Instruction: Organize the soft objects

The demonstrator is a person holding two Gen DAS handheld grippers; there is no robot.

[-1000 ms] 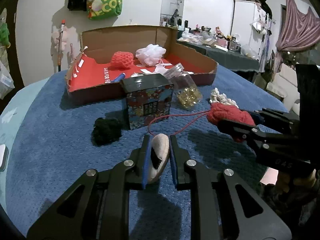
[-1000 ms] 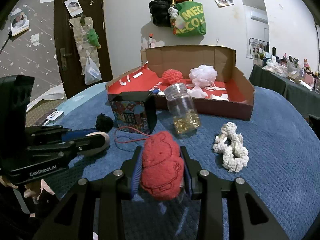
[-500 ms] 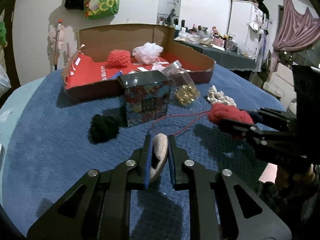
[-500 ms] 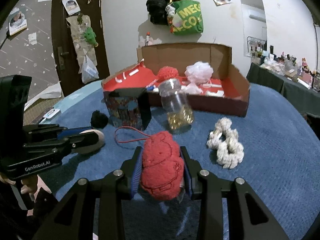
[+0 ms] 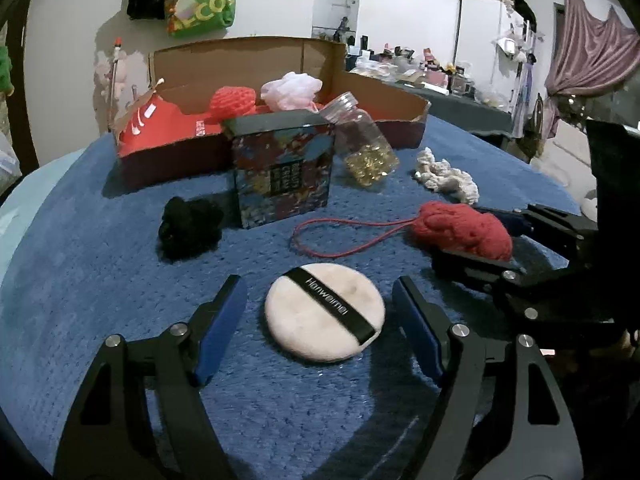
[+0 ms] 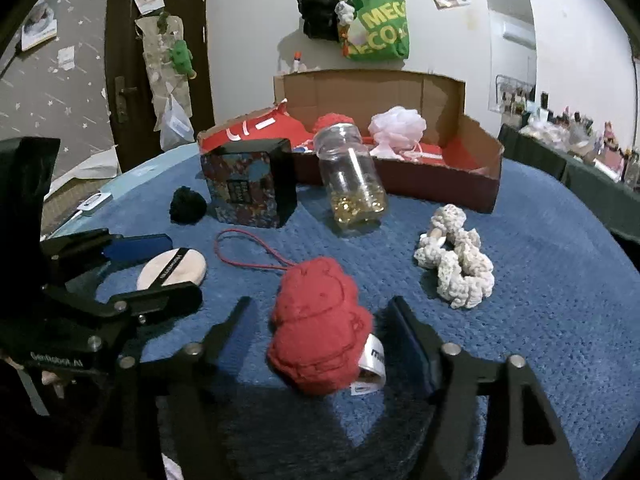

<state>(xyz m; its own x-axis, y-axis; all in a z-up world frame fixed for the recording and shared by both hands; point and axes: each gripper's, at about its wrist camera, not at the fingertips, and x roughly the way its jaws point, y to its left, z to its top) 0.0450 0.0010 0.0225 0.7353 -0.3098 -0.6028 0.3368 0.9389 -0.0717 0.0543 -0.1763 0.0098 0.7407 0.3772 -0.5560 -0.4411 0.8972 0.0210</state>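
Hidden in part: far box (image 5: 256, 64) contents, with red mesh ball (image 5: 232, 100) and pale pink bath puff (image 5: 290, 90) cut off behind patterned tin (image 5: 282, 174) and tilted clear jar (image 5: 362, 144). Hard to read: white tag under red knitted toy (image 6: 318, 330), letters cut off. No hands clearly in view; only black frames of both tools.

Left gripper (image 5: 320, 304) low over blue surface (image 5: 80, 280), pointing down and away, jaws just opened wide, blue pads apart from round white powder puff (image 5: 324, 312) lying flat between them, nothing gripped. Same puff seen at left in right wrist view, between left tool's fingers (image 6: 136, 248).

Right gripper (image 6: 320, 320) likewise angled down, jaws just opened, red knitted toy resting on surface between them, pads clear of both sides. Red cord (image 6: 248, 256) looping from toy toward tin.

Black pompom (image 5: 188, 228) left of tin. Cream crocheted piece (image 6: 456, 256) right of toy, near jar. Green bag (image 6: 376, 28) on far wall.
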